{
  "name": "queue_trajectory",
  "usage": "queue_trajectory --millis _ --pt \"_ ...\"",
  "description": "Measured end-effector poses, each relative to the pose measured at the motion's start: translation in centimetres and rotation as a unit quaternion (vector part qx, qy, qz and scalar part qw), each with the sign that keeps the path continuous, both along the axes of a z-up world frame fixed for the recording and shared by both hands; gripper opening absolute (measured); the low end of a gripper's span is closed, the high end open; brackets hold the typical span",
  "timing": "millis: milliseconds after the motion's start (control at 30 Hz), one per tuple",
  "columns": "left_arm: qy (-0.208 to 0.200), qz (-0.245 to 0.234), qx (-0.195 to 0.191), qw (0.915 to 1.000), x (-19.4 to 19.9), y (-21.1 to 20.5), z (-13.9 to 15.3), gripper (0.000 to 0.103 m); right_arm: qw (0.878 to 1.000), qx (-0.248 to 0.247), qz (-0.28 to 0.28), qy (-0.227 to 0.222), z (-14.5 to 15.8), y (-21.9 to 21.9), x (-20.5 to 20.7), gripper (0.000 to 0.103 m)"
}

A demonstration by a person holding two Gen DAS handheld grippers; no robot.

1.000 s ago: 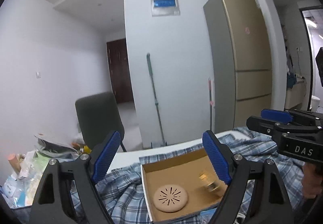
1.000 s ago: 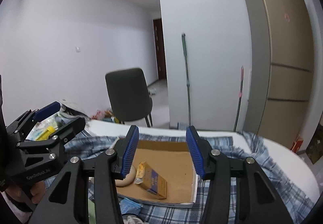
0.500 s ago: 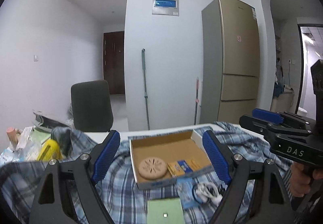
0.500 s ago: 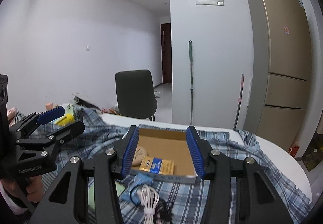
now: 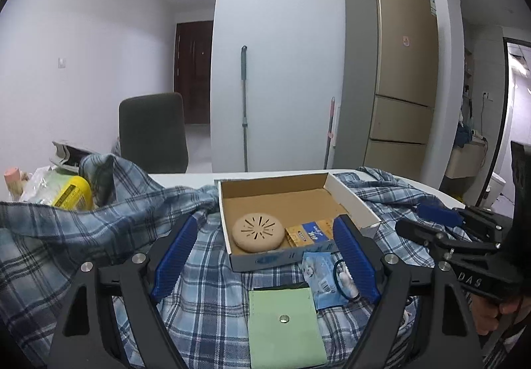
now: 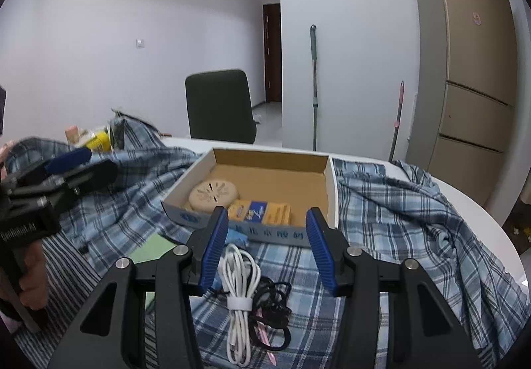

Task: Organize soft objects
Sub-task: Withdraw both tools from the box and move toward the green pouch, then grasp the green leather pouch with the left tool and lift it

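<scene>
Here, the left gripper (image 5: 265,256) and right gripper (image 6: 267,247) are held wide open, nothing gripped. The plaid shirt (image 6: 391,213) is spread beneath both; a cardboard box (image 5: 351,199) lies beyond the fingers (image 5: 174,256), a white cable (image 6: 239,286) between the right ones

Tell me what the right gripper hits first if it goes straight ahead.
Probably the box near wall, just beyond the open right gripper; the white cable lies below the jaws. Depth is uncertain.
</scene>
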State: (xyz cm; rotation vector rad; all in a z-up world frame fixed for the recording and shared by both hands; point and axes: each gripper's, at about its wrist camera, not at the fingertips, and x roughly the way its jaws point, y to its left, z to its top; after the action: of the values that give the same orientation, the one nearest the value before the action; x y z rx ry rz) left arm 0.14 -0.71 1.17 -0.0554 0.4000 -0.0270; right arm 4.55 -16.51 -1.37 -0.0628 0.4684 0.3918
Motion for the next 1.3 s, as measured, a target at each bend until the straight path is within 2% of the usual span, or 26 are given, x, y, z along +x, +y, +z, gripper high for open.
queue_trajectory --millis 67,133,167,233,267,400,467,533,633,833,1067,1133,1300 --pt "0.009 -0.004 -0.003 0.9999 0.3 0.2 -0.1 0.087 1.000 -0.005 0.003 0.007 -0.4 0.2 0.2 0.048" --pt "0.025 -0.010 -0.011 0.9996 0.8 0.4 -0.4 0.100 1.000 -0.006 0.005 0.015 -0.6 0.2 0.4 0.048" --pt "0.036 -0.013 -0.018 0.9991 1.1 0.4 -0.6 0.103 1.000 -0.007 0.005 0.017 -0.7 0.3 0.4 0.048" --pt "0.064 -0.025 -0.038 0.9970 1.6 0.6 -0.9 0.103 1.000 -0.007 0.003 0.022 -0.7 0.2 0.5 0.048" --pt "0.076 -0.023 -0.036 0.9962 1.8 0.5 -1.0 0.103 1.000 -0.007 0.002 0.023 -0.7 0.1 0.6 0.048" --pt "0.137 -0.012 -0.004 0.9905 2.8 -0.5 -2.3 0.103 1.000 -0.012 -0.002 0.026 -0.7 0.2 0.6 0.048" --pt "0.171 -0.014 0.019 0.9850 3.4 -1.3 -3.4 0.103 0.999 -0.017 -0.001 0.029 -0.8 0.3 0.6 0.048" --pt "0.210 -0.033 0.010 0.9771 4.1 -1.7 -4.7 0.103 0.999 -0.018 0.000 0.033 -0.9 0.4 0.7 0.048" --pt "0.243 -0.040 0.004 0.9693 4.6 -1.9 -6.1 0.103 0.999 -0.019 0.003 0.036 -1.1 0.4 0.8 0.048" --pt "0.283 -0.035 0.005 0.9584 5.5 -2.0 -8.2 0.103 0.999 -0.023 0.003 0.044 -1.5 0.4 1.1 0.048" --pt "0.307 -0.034 0.018 0.9509 6.3 -2.3 -9.5 0.101 0.998 -0.026 0.005 0.049 -1.8 0.5 1.1 0.048" --pt "0.310 -0.033 0.019 0.9499 6.4 -2.4 -9.6 0.093 0.998 -0.028 0.006 0.050 -1.9 0.6 1.1 0.048" --pt "0.330 -0.034 0.019 0.9433 6.7 -2.4 -10.4 0.083 0.998 -0.028 0.007 0.052 -1.9 0.7 1.2 0.048"
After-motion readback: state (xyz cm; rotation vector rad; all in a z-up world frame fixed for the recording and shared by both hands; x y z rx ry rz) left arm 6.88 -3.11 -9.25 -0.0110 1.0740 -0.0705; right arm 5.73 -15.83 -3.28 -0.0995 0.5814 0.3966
